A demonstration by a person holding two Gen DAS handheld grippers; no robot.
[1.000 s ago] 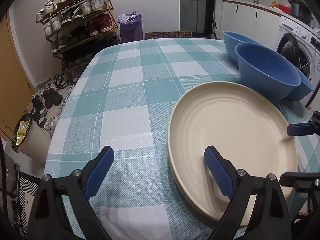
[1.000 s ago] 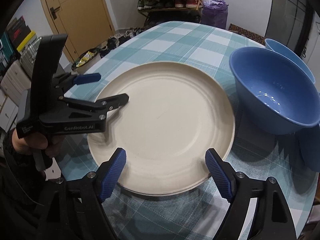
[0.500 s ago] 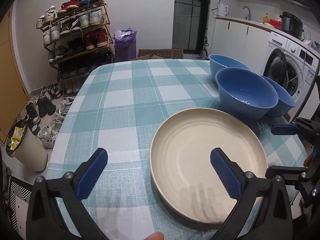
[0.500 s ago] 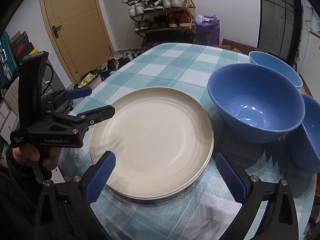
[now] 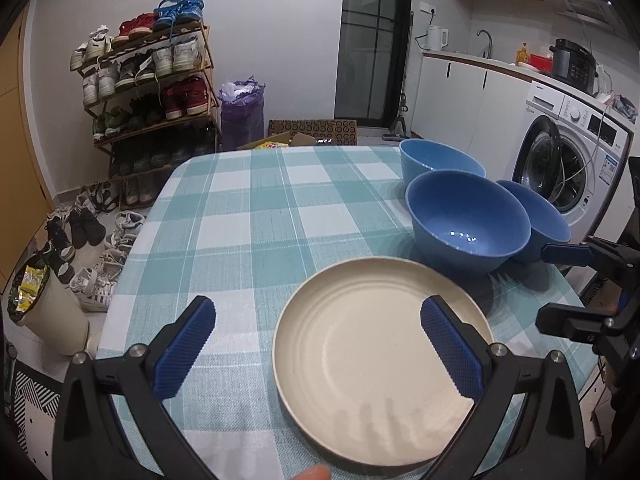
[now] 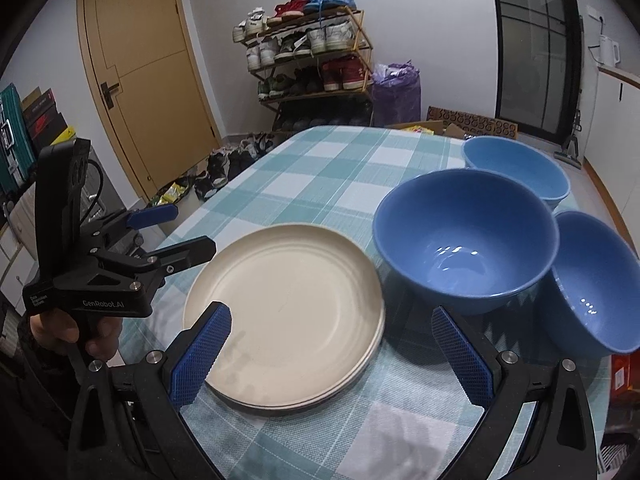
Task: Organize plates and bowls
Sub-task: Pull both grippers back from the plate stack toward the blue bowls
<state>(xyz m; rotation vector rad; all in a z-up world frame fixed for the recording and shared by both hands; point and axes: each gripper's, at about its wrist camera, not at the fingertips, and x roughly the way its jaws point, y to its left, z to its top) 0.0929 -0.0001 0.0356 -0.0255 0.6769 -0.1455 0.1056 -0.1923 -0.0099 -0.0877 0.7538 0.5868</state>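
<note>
- Both grippers have drawn back and up from the plates (image 6: 286, 312) since a second ago, when their blue pads sat close over the cream rim; the jaws, then narrower, now stand wide.
- Left gripper (image 5: 316, 344) hangs above the near edge of the table (image 5: 240, 208), jaws spread wide and empty; its right pad shows over the plates' right side, its left pad over bare cloth.
- Right gripper (image 6: 332, 356) hovers with jaws just as wide, gripping nothing; the near right rim of the plates lies between its pads in view, untouched.
- The cream plates (image 5: 380, 360) lie flat in a stack on the teal-and-white checked cloth, near the table's front edge; layered rims show at the stack's near side in the right wrist view.
- Three blue bowls stand to the right of the stack: a big bowl (image 6: 466, 240) just beside the plates, a far bowl (image 6: 516, 170) behind it, and a third bowl (image 6: 592, 280) at the table's right edge, tilted and leaning against the big one.
- A hand (image 6: 68, 330) grips the left tool's handle at the left of the right wrist view.
- Behind the table: a shoe rack (image 5: 148, 88), a wooden door (image 6: 140, 92) and a washing machine (image 5: 568, 160).
</note>
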